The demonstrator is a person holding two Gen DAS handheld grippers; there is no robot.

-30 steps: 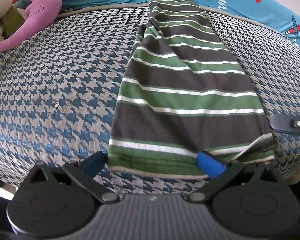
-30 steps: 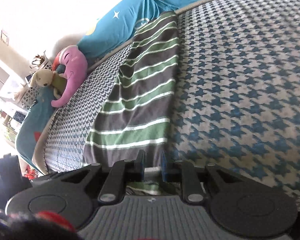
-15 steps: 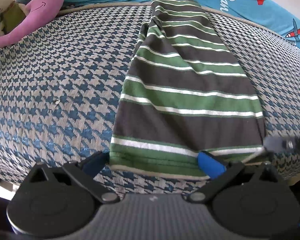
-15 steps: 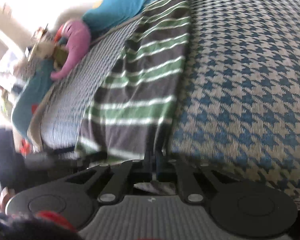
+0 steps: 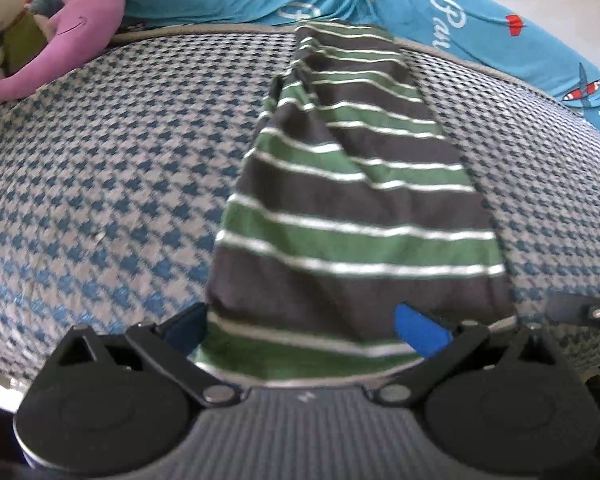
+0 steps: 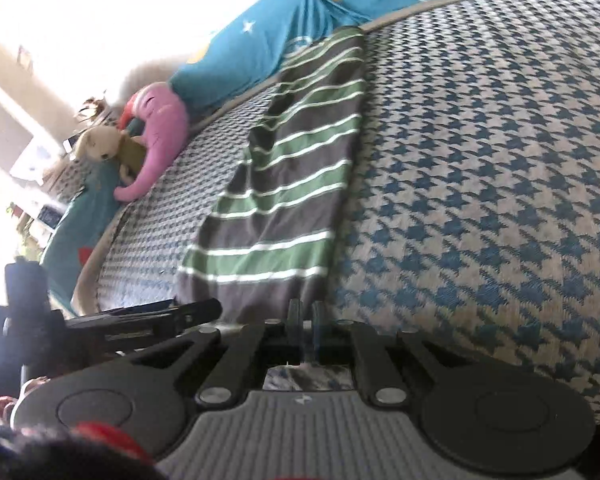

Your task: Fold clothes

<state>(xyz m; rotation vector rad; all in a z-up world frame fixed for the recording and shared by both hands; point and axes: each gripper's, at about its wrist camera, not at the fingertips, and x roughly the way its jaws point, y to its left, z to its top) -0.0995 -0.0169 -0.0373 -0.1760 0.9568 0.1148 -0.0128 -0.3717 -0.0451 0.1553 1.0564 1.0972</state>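
Note:
A dark grey and green striped shirt [image 5: 352, 208] lies folded into a long strip on the houndstooth bed cover [image 5: 100, 184], running away from me. My left gripper [image 5: 300, 332] is wide open at the shirt's near hem, with one blue pad [image 5: 420, 336] on top of the cloth and the other at its left edge. The right gripper [image 6: 306, 312] is shut on the near right corner of the shirt [image 6: 292, 184], and some cloth shows behind its fingers. One of its fingers [image 5: 580, 312] appears at the right of the left wrist view.
A pink plush elephant [image 5: 68, 40] and a beige plush animal [image 5: 4, 12] lie at the far left of the bed. Blue patterned bedding [image 5: 440, 12] runs along the far edge. The left gripper's arm [image 6: 148, 316] shows low on the left in the right wrist view.
The right gripper's fingers have come together on the shirt's near corner. The near hem has risen and drawn closer to the left gripper, which stays wide open.

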